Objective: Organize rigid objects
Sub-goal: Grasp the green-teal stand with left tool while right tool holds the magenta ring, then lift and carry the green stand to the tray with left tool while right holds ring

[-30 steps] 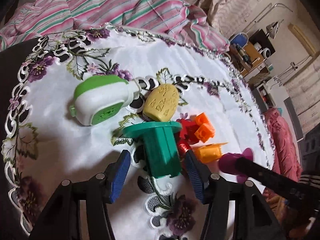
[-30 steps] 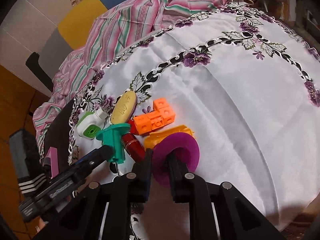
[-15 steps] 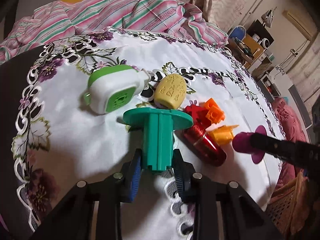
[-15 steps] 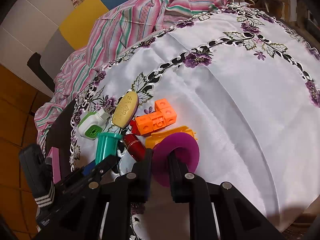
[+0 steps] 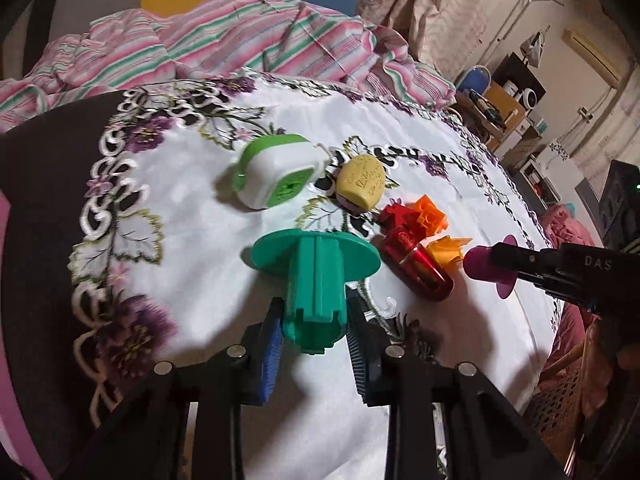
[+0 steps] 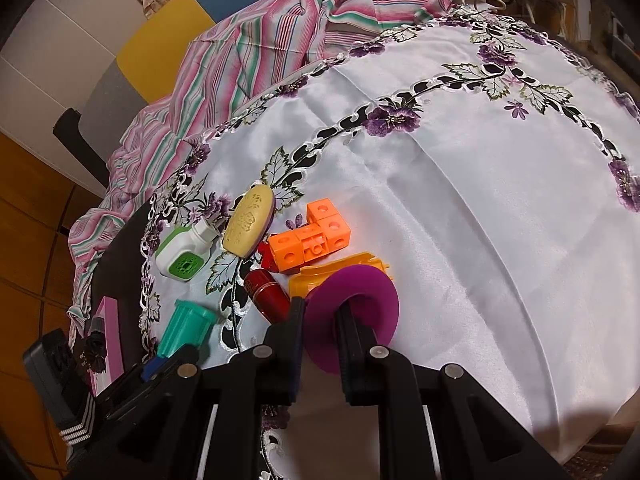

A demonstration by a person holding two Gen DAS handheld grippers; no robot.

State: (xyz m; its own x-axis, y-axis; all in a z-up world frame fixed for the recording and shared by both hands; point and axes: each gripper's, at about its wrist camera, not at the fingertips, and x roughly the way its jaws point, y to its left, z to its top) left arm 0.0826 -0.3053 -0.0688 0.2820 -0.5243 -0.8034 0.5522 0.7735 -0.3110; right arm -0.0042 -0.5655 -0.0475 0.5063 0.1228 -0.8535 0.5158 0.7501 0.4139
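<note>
Left wrist view looks across a round bench draped in a white embroidered tablecloth (image 5: 192, 264), with a striped pink-and-green cloth (image 5: 224, 44) bunched at its far edge. Next in size, the left gripper (image 5: 314, 336) has its jaws clamped on the ribbed stem of a teal flanged spool (image 5: 316, 280), flange pointing away; it may be lifted off the cloth, though the angle leaves that unclear. Right wrist view shows the right gripper (image 6: 320, 334) with its jaws closed on a purple flanged spool (image 6: 362, 300), which sits just beside an orange plastic piece (image 6: 316, 280). Beyond lie a white-and-green plug-in device (image 5: 272, 176), a yellow oval soap bar (image 5: 362, 182), an orange block cluster (image 6: 310, 238) touching a small red piece (image 6: 266, 254), and a glossy red lipstick tube (image 5: 416, 268), all grouped near the bench's edge.
</note>
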